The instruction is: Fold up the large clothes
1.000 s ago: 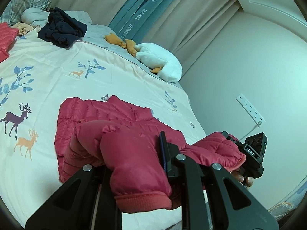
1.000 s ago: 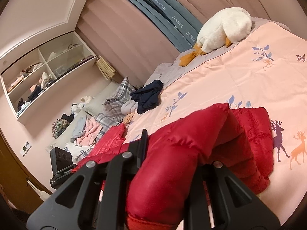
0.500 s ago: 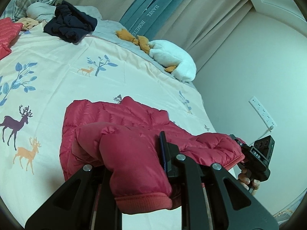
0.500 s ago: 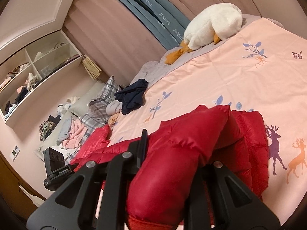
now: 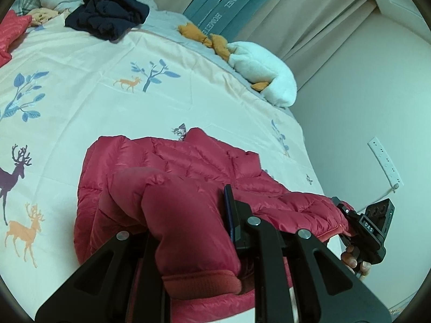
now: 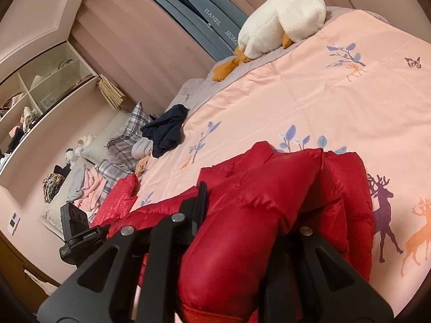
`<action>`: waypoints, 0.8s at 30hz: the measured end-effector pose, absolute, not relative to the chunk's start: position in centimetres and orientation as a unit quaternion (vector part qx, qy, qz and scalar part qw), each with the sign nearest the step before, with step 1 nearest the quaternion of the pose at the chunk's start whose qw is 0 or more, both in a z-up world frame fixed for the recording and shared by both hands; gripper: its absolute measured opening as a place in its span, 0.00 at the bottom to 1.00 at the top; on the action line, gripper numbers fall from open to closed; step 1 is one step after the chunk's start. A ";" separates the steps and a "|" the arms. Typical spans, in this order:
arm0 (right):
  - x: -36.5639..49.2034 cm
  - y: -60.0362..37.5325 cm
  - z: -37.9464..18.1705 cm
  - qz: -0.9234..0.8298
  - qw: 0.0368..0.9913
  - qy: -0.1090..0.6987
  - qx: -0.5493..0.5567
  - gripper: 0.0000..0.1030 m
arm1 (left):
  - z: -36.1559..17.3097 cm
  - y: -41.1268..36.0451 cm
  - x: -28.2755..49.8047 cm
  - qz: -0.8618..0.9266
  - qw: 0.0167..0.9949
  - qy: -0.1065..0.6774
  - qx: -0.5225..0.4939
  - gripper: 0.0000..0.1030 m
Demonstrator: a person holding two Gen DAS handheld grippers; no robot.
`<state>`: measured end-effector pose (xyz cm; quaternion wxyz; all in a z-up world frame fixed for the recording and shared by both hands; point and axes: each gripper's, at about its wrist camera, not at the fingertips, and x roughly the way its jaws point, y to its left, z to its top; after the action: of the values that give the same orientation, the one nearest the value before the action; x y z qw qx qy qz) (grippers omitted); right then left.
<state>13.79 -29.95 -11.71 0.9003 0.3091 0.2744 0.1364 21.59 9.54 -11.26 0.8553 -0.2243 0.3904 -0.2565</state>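
A red puffer jacket (image 5: 172, 167) lies on the bed near its front edge. My left gripper (image 5: 188, 231) is shut on one sleeve cuff and holds it lifted above the jacket body. My right gripper (image 6: 250, 231) is shut on the other sleeve (image 6: 256, 215), which bulges up between its fingers. The right gripper also shows in the left wrist view (image 5: 369, 231) at the jacket's right end, and the left gripper shows in the right wrist view (image 6: 75, 231) at its left end.
The bedspread (image 5: 94, 86) is pale with deer and tree prints. A navy garment (image 5: 107, 18) and a white plush duck (image 5: 264, 80) lie at the far side. Another red garment (image 5: 10, 32), plaid pillows (image 6: 126, 134) and piled clothes (image 6: 80, 185) lie at the head end.
Both grippers have carried the sleeves forward over the jacket body. The views have tilted down toward the bed, and the jacket looks flatter and more spread out.
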 end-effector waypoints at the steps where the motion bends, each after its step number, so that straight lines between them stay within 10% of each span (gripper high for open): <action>1: 13.9 -30.0 -11.8 0.136 0.900 0.276 0.309 0.14 | -11.5 9.5 21.8 -0.254 0.855 0.393 -0.225 0.16; 24: 17.8 -31.6 -14.3 0.121 0.884 0.301 0.336 0.15 | -13.4 7.9 25.5 -0.226 0.854 0.416 -0.215 0.16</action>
<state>17.75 -31.61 -14.32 0.8841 0.3362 0.3009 0.1214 25.50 7.93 -13.43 0.8543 -0.2151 0.4158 -0.2259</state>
